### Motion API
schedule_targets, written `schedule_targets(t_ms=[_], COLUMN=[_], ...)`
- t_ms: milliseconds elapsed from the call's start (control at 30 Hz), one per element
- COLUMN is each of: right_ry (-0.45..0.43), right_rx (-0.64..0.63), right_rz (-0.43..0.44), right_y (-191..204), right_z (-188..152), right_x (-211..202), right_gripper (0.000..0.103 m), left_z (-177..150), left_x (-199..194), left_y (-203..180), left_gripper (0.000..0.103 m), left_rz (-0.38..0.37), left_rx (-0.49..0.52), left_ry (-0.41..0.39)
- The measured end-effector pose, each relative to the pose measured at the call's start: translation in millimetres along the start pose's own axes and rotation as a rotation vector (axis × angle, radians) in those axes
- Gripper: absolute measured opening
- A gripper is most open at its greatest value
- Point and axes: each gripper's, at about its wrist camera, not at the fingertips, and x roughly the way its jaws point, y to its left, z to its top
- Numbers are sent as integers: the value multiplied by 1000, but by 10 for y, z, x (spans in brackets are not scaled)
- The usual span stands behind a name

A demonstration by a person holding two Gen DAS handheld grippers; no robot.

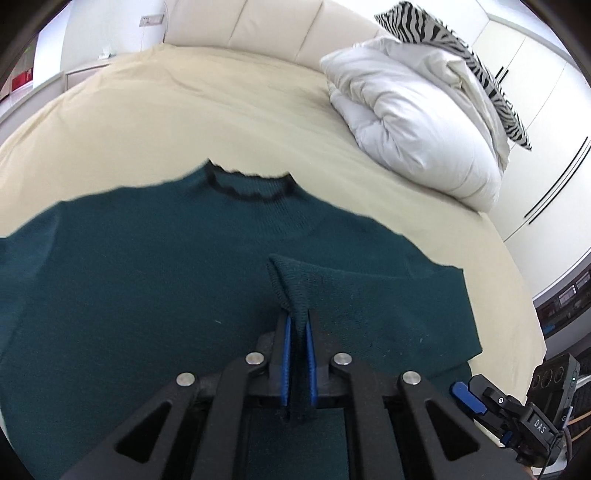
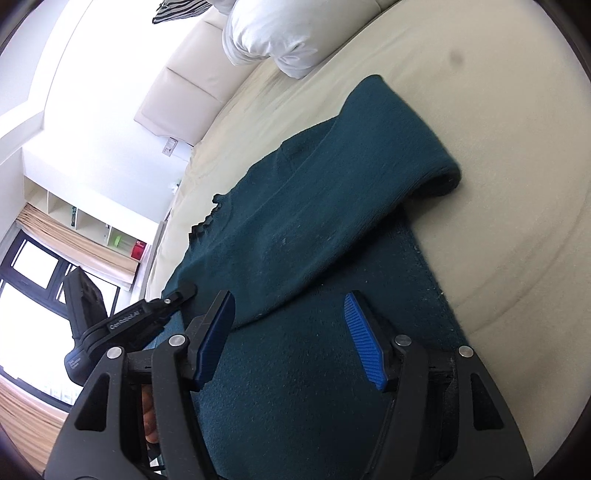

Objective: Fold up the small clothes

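A dark teal knit sweater [image 1: 147,277] lies flat on the cream bed sheet [image 1: 184,110], its black-trimmed collar [image 1: 251,184] pointing toward the headboard. My left gripper [image 1: 297,317] is shut on a ribbed edge of the sweater, lifting a small peak of fabric [image 1: 291,280]. In the right wrist view the sweater [image 2: 295,229] has one sleeve [image 2: 399,147] folded across its body. My right gripper [image 2: 290,299] hangs open just above the lower part of the sweater, nothing between its blue pads [image 2: 365,339]. The left gripper [image 2: 184,290] shows beside it, and the right gripper [image 1: 469,397] appears at the bottom right of the left wrist view.
A bunched white duvet [image 1: 413,122] and a zebra-striped pillow [image 1: 443,44] lie at the bed's far right, against the padded headboard [image 1: 277,26]. White wardrobe doors [image 1: 546,110] stand on the right. Shelves [image 2: 92,229] and a window [image 2: 33,266] lie beyond the bed.
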Motion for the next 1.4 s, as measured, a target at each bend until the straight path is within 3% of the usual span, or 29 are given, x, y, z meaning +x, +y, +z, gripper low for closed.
schedule_targets(t_ms=[133, 267, 433, 633, 733, 767, 800, 933, 1000, 1267, 1333, 1400], right_ry=[-26, -70, -63, -11, 46, 68, 87, 109, 119, 110, 157, 139], right_rx=[-18, -99, -94, -80, -67, -68, -74, -118, -134, -211, -208, -193], right_rz=[-22, -121, -184, -184, -156, -157, -164, -196, -227, -269, -289, -250], right_y=[35, 91, 0, -68, -117, -132, -123, -82, -85, 9, -128, -168], right_z=[82, 389, 1077, 1408, 1457, 1460, 1458, 1471, 1501, 1631, 1623, 1609], right_x=[-140, -239, -14, 284, 523, 629, 702, 804, 849, 853, 952, 918], right_gripper=[62, 62, 62, 61, 52, 45, 37, 24, 7, 5, 5, 8], left_z=[105, 113, 125, 57, 12, 14, 13, -10, -40, -127, -130, -115], left_x=[-120, -59, -146, -103, -88, -90, -98, -119, -130, -38, -25, -46], left_y=[297, 648, 881, 937, 980, 989, 989, 978, 968, 936, 1006, 1000], left_gripper=[8, 8, 8, 8, 8, 8, 8, 8, 8, 8, 8, 8], left_rz=[38, 46, 69, 95, 86, 80, 77, 72, 59, 74, 54, 51], left_rx=[-19, -76, -110, -90, -109, -109, -105, -94, -104, -107, -132, -124], left_ry=[-32, -6, -51, -42, -40, -41, -40, -37, -35, -22, -18, -24])
